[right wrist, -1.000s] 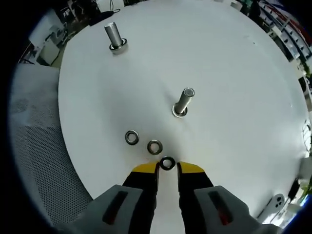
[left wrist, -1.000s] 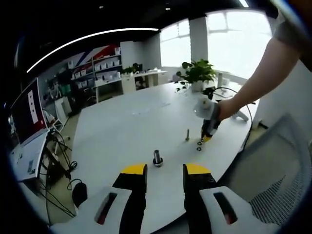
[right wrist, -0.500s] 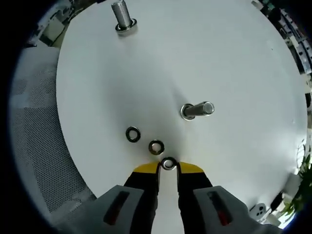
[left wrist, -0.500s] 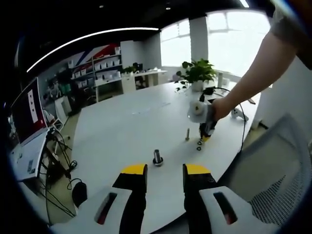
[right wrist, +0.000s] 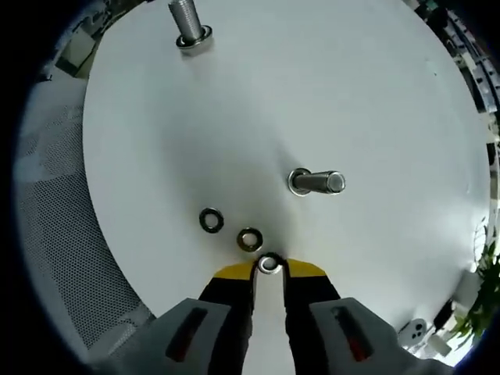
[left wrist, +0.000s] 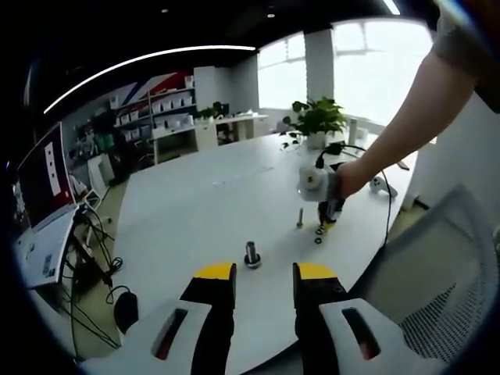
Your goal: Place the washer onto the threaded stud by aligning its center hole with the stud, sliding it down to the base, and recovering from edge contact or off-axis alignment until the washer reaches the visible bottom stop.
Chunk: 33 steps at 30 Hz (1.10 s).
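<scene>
In the right gripper view my right gripper point(right wrist: 269, 268) has its yellow tips closed in on a small steel washer point(right wrist: 269, 263) lying at the table surface. Two more washers point(right wrist: 249, 238) point(right wrist: 210, 220) lie just beyond it. The thin threaded stud point(right wrist: 316, 182) stands further out to the right, and a thicker stud point(right wrist: 187, 23) is far away at the top. In the left gripper view my left gripper point(left wrist: 264, 273) is open and holds nothing, with the thick stud point(left wrist: 252, 253) ahead. A person's hand holds the right gripper point(left wrist: 329, 211) beside the thin stud point(left wrist: 300, 216).
The white table point(left wrist: 195, 203) ends close to the washers, where a mesh chair point(right wrist: 55, 234) stands. A potted plant point(left wrist: 316, 117) and cables sit at the table's far end. A monitor point(left wrist: 43, 176) stands on the left.
The right gripper view has tilted, so the thin stud now looks laid over to the right. The washer sits slightly deeper between the tips. In the left gripper view the hand drifted a little left.
</scene>
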{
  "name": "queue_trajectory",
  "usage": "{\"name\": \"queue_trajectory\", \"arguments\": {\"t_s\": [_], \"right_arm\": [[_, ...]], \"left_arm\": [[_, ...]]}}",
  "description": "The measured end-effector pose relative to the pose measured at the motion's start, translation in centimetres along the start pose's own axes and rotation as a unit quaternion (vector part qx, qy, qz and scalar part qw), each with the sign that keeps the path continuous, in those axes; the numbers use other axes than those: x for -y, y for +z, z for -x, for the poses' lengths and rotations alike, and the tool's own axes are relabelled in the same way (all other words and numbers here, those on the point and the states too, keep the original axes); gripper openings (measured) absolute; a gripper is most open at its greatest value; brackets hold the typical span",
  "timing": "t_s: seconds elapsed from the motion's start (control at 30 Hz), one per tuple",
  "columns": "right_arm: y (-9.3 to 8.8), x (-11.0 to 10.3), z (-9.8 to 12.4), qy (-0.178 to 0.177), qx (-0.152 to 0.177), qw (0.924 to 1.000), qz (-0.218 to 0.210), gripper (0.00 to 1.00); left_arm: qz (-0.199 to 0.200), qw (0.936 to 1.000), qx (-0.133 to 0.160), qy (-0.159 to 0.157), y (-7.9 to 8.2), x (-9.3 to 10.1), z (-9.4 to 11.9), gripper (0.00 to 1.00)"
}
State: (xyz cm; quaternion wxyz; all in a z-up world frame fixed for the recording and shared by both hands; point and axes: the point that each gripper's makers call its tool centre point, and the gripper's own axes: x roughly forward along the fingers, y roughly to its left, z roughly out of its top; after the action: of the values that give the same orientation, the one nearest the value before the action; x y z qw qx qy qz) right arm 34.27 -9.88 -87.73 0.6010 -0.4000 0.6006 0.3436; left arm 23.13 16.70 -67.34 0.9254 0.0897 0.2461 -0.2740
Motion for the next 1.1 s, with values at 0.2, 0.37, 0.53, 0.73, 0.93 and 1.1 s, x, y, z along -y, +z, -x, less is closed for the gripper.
{"name": "queue_trajectory", "arguments": {"t_s": [0.2,0.37,0.53,0.73,0.93,1.1], "right_arm": [[-0.09,-0.27,0.07,-0.001,-0.001,1.0,-0.007,0.16],[-0.2,-0.17,0.12,0.004,0.02,0.9996,-0.018,0.16],[-0.11,-0.1,-0.02,0.002,0.036,0.999,-0.027,0.16],[-0.15,-0.3,0.02,-0.011,0.041,0.9986,-0.032,0.15],[-0.3,-0.17,0.1,-0.01,0.065,0.9966,-0.049,0.15],[-0.38,0.02,0.1,0.002,0.08,0.9951,-0.058,0.15]], "left_arm": [[-0.001,1.0,0.004,0.002,0.16,-0.02,0.08,0.27],[0.009,0.9999,0.014,0.002,0.48,-0.14,0.23,0.28],[0.011,0.9998,0.018,0.001,0.63,-0.08,0.25,0.28],[0.01,0.9998,0.016,0.001,0.62,-0.05,0.24,0.28],[0.007,0.9999,0.012,0.001,0.45,-0.04,0.17,0.28],[0.007,0.9999,0.008,0.001,0.28,-0.08,0.12,0.28]]}}
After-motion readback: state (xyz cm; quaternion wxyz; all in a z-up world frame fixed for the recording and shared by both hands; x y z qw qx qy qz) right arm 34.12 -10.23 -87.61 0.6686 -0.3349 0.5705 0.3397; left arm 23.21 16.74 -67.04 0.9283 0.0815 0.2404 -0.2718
